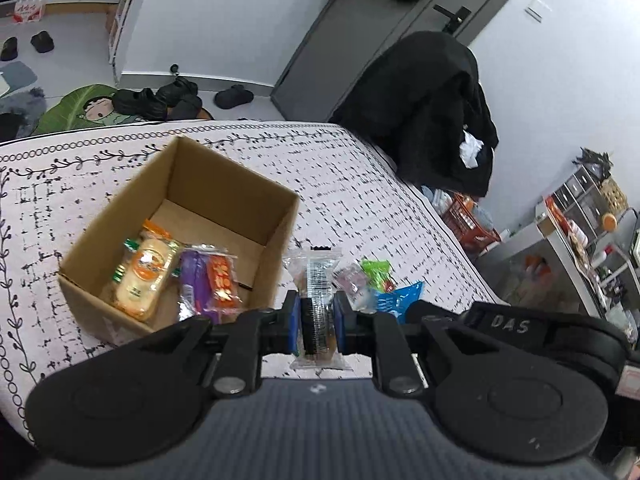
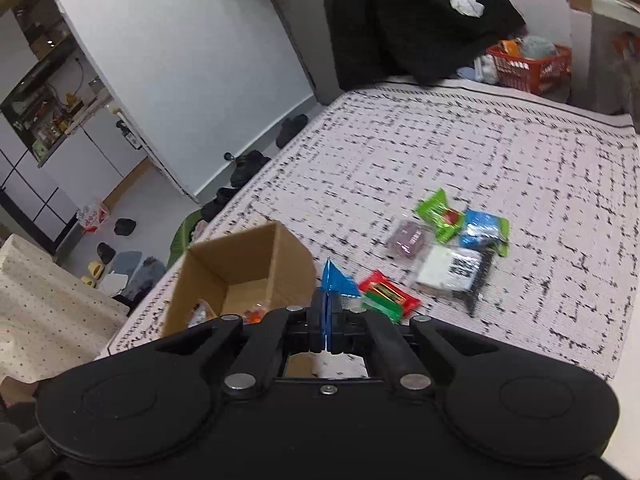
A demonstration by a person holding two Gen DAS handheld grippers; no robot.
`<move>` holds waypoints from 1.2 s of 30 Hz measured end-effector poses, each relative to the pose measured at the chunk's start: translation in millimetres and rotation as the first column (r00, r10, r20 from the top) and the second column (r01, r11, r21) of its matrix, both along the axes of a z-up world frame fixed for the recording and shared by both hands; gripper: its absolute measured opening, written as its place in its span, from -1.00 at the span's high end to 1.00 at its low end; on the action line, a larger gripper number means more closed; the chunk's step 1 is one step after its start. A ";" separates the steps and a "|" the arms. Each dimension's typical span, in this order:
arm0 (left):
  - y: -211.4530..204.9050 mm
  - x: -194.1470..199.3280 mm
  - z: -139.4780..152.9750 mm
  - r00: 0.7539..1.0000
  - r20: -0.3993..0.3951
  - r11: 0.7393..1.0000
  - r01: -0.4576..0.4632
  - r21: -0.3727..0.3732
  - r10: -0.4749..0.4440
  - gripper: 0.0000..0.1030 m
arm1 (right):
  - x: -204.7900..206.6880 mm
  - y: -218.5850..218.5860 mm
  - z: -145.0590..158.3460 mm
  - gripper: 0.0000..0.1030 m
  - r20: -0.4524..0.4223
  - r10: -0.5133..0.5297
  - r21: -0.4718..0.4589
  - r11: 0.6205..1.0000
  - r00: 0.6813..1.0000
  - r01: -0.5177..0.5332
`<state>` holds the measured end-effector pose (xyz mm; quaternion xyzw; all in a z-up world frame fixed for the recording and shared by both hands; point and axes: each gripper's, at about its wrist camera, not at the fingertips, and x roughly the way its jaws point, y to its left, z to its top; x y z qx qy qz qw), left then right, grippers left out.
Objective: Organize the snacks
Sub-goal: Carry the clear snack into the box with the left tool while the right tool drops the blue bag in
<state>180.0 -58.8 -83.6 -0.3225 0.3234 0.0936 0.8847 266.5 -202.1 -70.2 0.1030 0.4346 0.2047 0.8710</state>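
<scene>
While a cardboard box (image 1: 176,236) sits at centre left of the left wrist view on a patterned cloth (image 1: 360,184), two snacks are being carried toward it. At lower centre of that view, the left gripper (image 1: 317,320) is seen with its jaws pinching a clear-wrapped snack (image 1: 316,304), which is held upright between the blue pads, just right of the box wall. Inside the box, an orange-labelled pastry (image 1: 142,276) and a purple and orange packet (image 1: 212,280) are already laid near the front wall.

At lower centre of the right wrist view, the right gripper (image 2: 327,320) is seen with its jaws pressed onto a thin blue packet (image 2: 336,284), held edge-on just right of the box. On the cloth at centre right of that view, several snacks are left loose: a red and green packet (image 2: 386,294), a white packet with black print (image 2: 456,272), a pale purple sweet (image 2: 407,239), a green packet (image 2: 438,214) and a blue and green packet (image 2: 486,228).

The step in hand is judged to be the transfer of gripped snacks into the box. For the next move, each gripper would need to be brought over the open top, clear of the rim, before its jaws are spread.
</scene>
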 end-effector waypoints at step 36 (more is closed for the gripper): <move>88.4 4.7 -28.8 0.985 -0.083 0.980 -0.158 -0.119 0.149 -0.15 | 15.8 96.9 21.9 0.90 0.009 0.074 0.057 0.996 0.997 -0.074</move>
